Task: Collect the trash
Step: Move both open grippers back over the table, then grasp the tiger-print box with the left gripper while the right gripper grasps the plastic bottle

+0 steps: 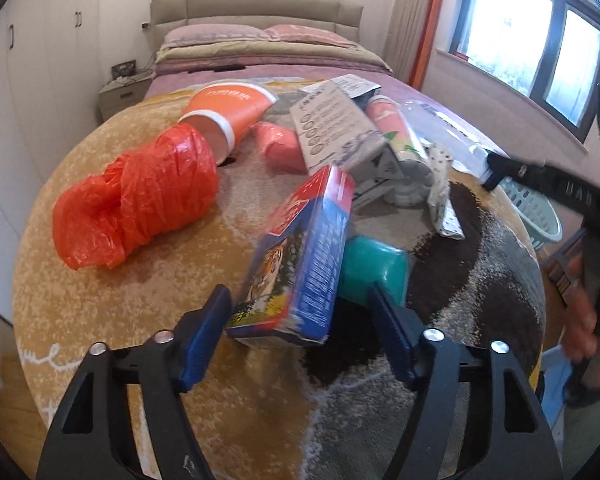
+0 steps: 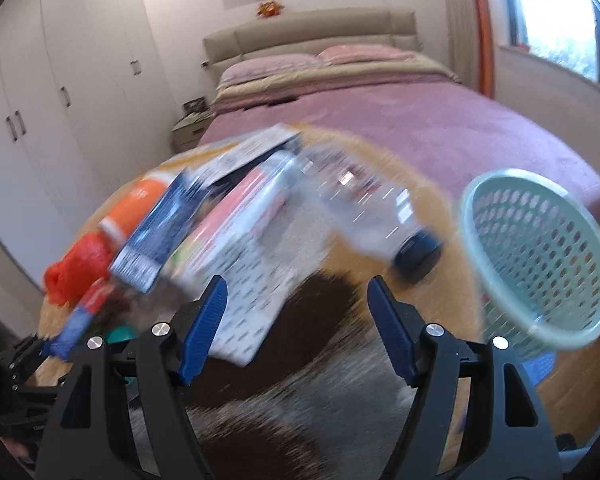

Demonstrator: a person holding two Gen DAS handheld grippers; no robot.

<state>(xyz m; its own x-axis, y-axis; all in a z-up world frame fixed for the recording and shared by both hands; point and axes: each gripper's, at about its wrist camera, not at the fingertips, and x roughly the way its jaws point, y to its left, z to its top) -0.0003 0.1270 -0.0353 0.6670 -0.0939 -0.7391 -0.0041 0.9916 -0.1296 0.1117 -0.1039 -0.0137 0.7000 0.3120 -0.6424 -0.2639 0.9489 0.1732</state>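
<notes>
Trash pile on bed, left fingers straddling tiger box

Trash lies heaped on a patterned blanket [image 1: 100,300] spread over the bed [image 1: 260,76]. Nearest the left gripper [image 1: 302,316] is a tiger box [image 1: 300,264], a blue carton with a tiger picture, propped on edge against a teal object [image 1: 374,268]. Its near end sits between the two blue fingers [image 1: 208,340], and its long axis runs away from the gripper and up toward the pile. The left-hand pad looks at or very near the carton's corner; the right-hand pad stands apart from it, so the fingers are partly spread and not yet pressing on the box.

Beyond it lie an orange plastic bag [image 1: 140,196] to the left, an orange cup [image 1: 232,112] on its side, a grey carton [image 1: 336,128] and a clear bottle [image 1: 448,128].

The right gripper [image 2: 296,320] hangs over the blanket with its fingers spread and nothing between them. That view is blurred; a dotted white packet [image 2: 252,300] lies just beyond the left pad. A pale green basket [image 2: 540,256] stands to its right, tilted, clear of the pile.

Judgement: the left hand is nearer the tiger box and is placed to close across its narrow width. The basket lies on the right side, so the box must cross over.
</notes>
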